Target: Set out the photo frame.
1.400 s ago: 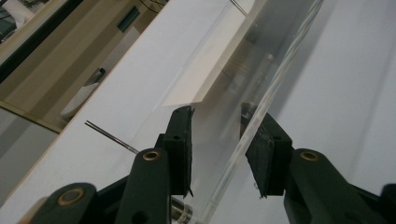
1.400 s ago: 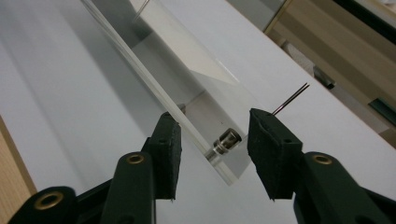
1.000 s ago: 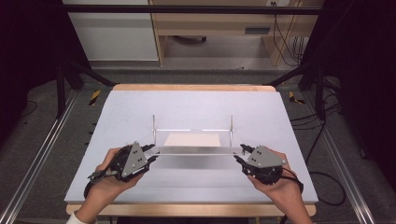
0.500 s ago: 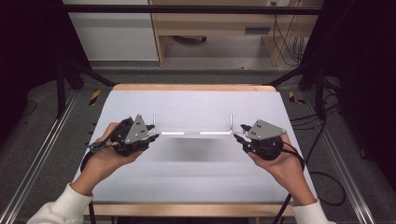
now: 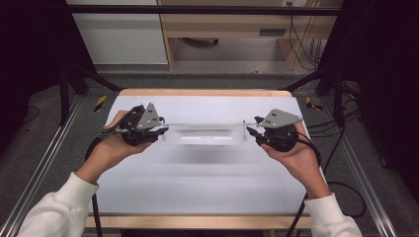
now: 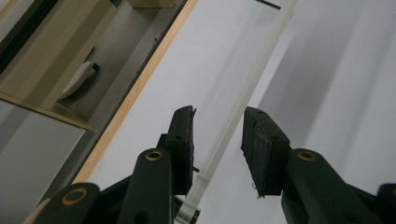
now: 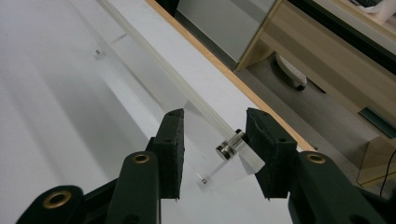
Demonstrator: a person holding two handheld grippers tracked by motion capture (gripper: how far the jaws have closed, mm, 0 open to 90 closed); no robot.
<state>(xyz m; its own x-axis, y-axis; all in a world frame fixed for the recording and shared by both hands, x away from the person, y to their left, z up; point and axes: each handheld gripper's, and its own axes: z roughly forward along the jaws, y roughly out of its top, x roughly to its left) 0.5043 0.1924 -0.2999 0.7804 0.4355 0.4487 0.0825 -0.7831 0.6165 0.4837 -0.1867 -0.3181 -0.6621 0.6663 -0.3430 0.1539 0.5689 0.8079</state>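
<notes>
A clear acrylic frame [image 5: 205, 134] with a long translucent top bar [image 6: 243, 93] hangs above the white table, its shadow on the surface below. My left gripper [image 5: 160, 132] grips its left end, and the bar runs out between the black jaws [image 6: 217, 126]. My right gripper [image 5: 251, 130] holds the other end. In the right gripper view [image 7: 215, 126] a small metal standoff [image 7: 231, 144] rests against one jaw and the clear end plate spans to the other. Those right jaws have just opened slightly, with the end still between them.
The white table [image 5: 197, 192] has a wooden far edge [image 5: 202, 92]. Metal rails [image 5: 44, 163] run along both sides. A wooden bench [image 5: 232, 24] and cables [image 5: 301, 39] lie beyond the table. The person's white sleeves [image 5: 54, 212] come in at the bottom.
Both hands have moved up and away from the person, carrying the frame with them. The frame has left the table surface and now hangs over its far half.
</notes>
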